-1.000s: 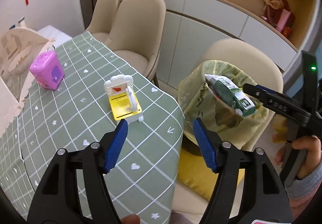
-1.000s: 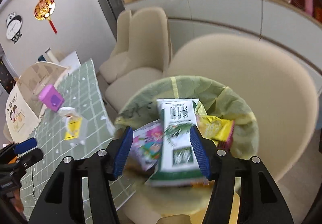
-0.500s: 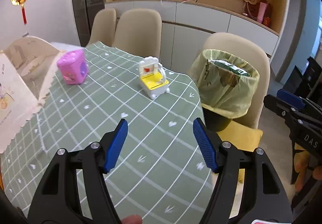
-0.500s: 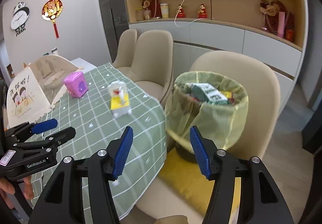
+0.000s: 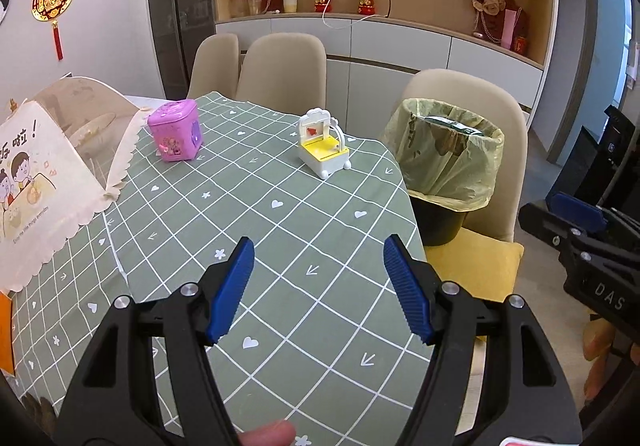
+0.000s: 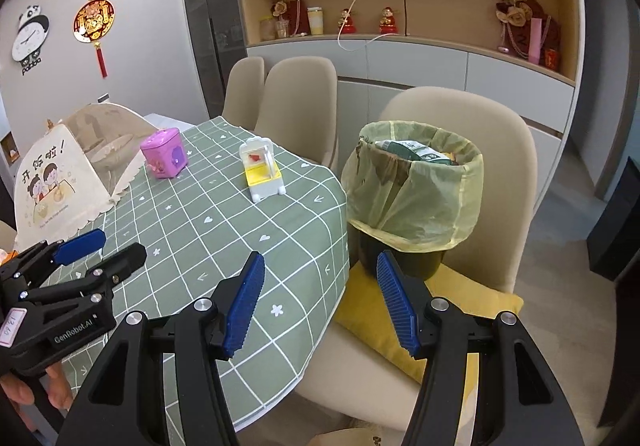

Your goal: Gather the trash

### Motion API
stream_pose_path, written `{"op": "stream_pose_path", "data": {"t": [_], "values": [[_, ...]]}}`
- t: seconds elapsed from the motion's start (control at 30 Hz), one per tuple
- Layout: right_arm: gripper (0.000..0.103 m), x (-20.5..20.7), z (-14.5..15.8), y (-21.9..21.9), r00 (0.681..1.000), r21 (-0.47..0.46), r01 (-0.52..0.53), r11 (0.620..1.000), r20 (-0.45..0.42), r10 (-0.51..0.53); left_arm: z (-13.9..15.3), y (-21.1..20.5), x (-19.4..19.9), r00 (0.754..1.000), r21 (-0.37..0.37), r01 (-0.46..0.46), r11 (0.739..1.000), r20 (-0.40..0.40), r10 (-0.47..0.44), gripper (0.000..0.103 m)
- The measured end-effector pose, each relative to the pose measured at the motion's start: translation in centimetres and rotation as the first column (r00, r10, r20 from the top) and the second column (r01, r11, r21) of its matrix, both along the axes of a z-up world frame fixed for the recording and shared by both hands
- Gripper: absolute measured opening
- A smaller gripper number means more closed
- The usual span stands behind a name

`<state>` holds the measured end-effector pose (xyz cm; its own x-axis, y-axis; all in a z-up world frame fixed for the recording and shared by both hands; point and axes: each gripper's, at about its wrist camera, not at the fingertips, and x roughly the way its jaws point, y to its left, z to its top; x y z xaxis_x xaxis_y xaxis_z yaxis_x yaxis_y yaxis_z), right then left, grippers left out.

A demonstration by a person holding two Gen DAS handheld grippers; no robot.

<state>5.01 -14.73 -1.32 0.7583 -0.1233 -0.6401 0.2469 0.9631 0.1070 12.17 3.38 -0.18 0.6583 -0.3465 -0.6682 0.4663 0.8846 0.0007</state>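
Note:
A dark bin lined with a yellow-green bag (image 5: 448, 153) (image 6: 416, 189) stands on a yellow cushion on a beige chair beside the table. Packets stick out of its top, a green-and-white carton (image 6: 416, 151) uppermost. My left gripper (image 5: 318, 286) is open and empty above the near part of the green checked tablecloth (image 5: 280, 230). My right gripper (image 6: 320, 304) is open and empty too, hovering over the table's corner and the chair seat, well short of the bin. Each gripper shows at the edge of the other's view.
On the cloth stand a pink box (image 5: 174, 135) and a white-and-yellow toy (image 5: 322, 143). A mesh food cover (image 5: 44, 165) with a cartoon print sits at the left. Beige chairs (image 5: 280, 69) and a shelved cabinet (image 5: 380, 5) line the far side.
Both grippers have pulled back from the bin toward the near side of the table. The green carton that was between the right fingers a second ago now lies in the bin.

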Motion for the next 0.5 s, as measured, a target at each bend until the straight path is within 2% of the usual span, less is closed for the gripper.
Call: {"op": "stream_pose_path", "data": {"t": [0.5], "values": [[0.055, -0.27, -0.02, -0.10, 1.000, 0.015, 0.020, 1.000, 0.010, -0.020, 0.65, 0.17, -0.29, 1.000, -0.008, -0.012, 1.000, 0.015, 0.012, 0.064]]}}
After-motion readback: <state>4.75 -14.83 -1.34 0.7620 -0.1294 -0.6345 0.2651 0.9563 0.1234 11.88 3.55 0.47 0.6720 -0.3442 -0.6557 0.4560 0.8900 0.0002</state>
